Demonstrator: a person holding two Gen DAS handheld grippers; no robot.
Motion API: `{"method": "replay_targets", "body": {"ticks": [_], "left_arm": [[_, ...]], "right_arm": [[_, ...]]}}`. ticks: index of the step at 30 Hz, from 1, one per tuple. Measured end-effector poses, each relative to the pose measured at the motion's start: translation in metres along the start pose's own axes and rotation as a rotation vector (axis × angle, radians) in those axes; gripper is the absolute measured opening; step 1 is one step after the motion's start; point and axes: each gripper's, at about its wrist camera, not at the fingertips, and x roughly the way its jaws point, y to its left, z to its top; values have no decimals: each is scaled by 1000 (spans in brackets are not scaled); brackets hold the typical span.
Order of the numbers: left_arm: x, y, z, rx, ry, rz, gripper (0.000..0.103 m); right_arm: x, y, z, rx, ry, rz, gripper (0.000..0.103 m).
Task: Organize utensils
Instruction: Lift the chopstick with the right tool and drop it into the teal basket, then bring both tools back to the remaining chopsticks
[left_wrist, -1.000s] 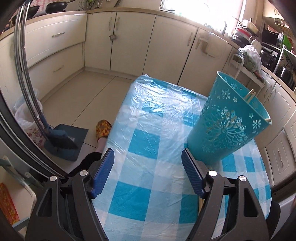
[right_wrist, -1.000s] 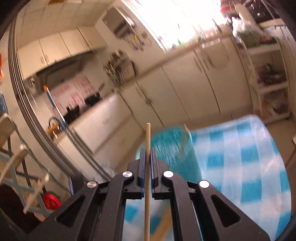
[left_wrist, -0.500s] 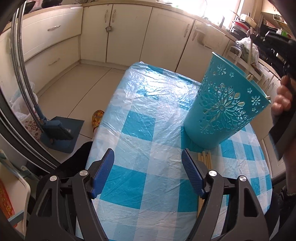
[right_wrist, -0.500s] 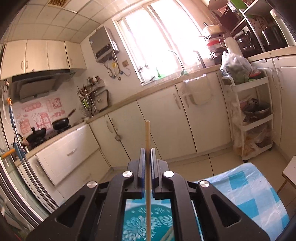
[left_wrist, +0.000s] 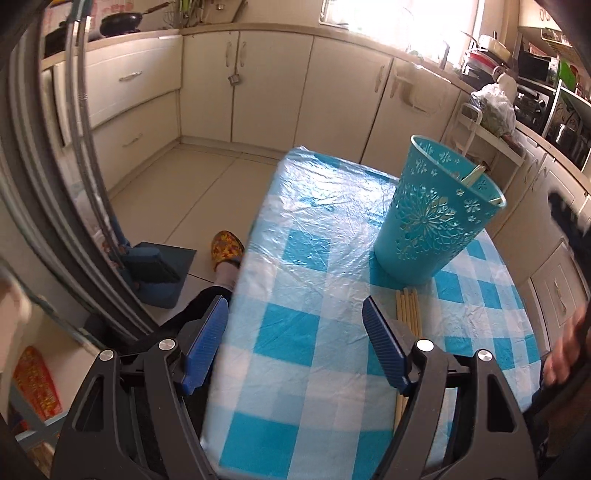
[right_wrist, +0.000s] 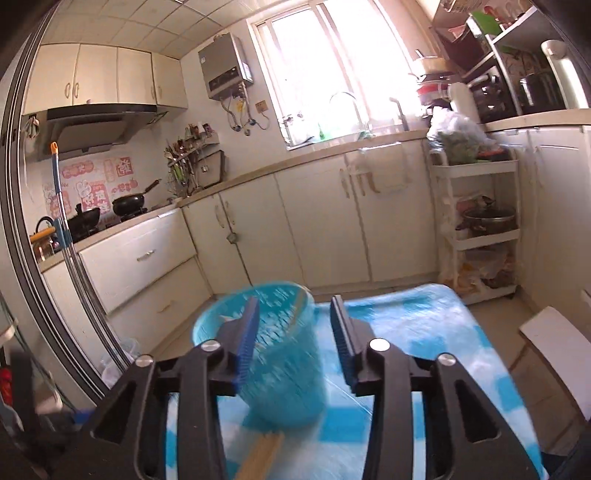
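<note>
Pink wall stickers (right_wrist: 88, 184) (characters unreadable) — teal basket (right_wrist: 273, 354) unlabelled.

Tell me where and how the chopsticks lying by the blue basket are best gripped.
Probably from above, at the bare stretch of the chopsticks just short of the basket. They lie flat on the tablecloth, far ends touching the basket, near ends behind the left tongs.

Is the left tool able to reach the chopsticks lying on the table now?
Probably yes: the left tool is open and empty, the chopsticks lie uncovered beside its right finger, before the basket.
</note>
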Motion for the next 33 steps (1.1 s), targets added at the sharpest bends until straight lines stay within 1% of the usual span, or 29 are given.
{"method": "replay_targets", "body": {"ticks": [2, 3, 4, 5, 7, 10, 12, 15, 17, 18, 20, 23, 25, 26, 28, 31, 33], "left_arm": [[-27, 0, 1, 13, -23, 4, 73], [-39, -3, 4, 29, -39, 14, 76], [-49, -6, 8, 44, -54, 22, 78], [-57, -10, 13, 57, -71, 25, 79], [-72, -19, 25, 75, -107, 26, 80], [-88, -35, 37, 93, -151, 3, 81], [-89, -50, 40, 128, -161, -12, 82], [-82, -62, 36, 159, -145, -31, 82], [-73, -62, 30, 157, -118, -45, 82], [-68, -61, 27, 148, -102, -49, 82], [-59, -52, 21, 120, -74, -63, 82], [-45, -35, 13, 77, -28, -96, 82], [-39, -26, 8, 82, -3, -110, 82], [-38, -21, 5, 85, -8, -108, 82], [-35, -14, 1, 84, -10, -104, 82], [-20, -5, 0, 78, 38, -108, 82], [-10, -5, 0, 75, 65, -105, 82]], "right_arm": [[-20, -18, -8, 28, 9, -28, 42], [-31, -27, -10, 40, 7, -46, 42], [-42, -36, -12, 55, 0, -61, 45], [-58, -47, -16, 82, -13, -80, 50], [-72, -58, -21, 106, -10, -109, 51], [-81, -62, -31, 105, 27, -128, 51], [-81, -59, -35, 101, 56, -130, 51], [-82, -48, -47, 87, 113, -110, 51], [-76, -33, -55, 56, 170, -97, 39], [-74, -28, -59, 48, 200, -90, 37], [-69, -13, -66, 30, 257, -77, 28], [-72, 5, -72, 24, 308, -81, 26], [-71, 23, -69, -7, 339, -90, 26], [-68, 29, -68, -19, 351, -91, 26], [-55, 42, -63, -44, 372, -88, 26], [-21, 59, -61, -85, 395, -93, 26], [0, 61, -67, -94, 416, -95, 26]]}}
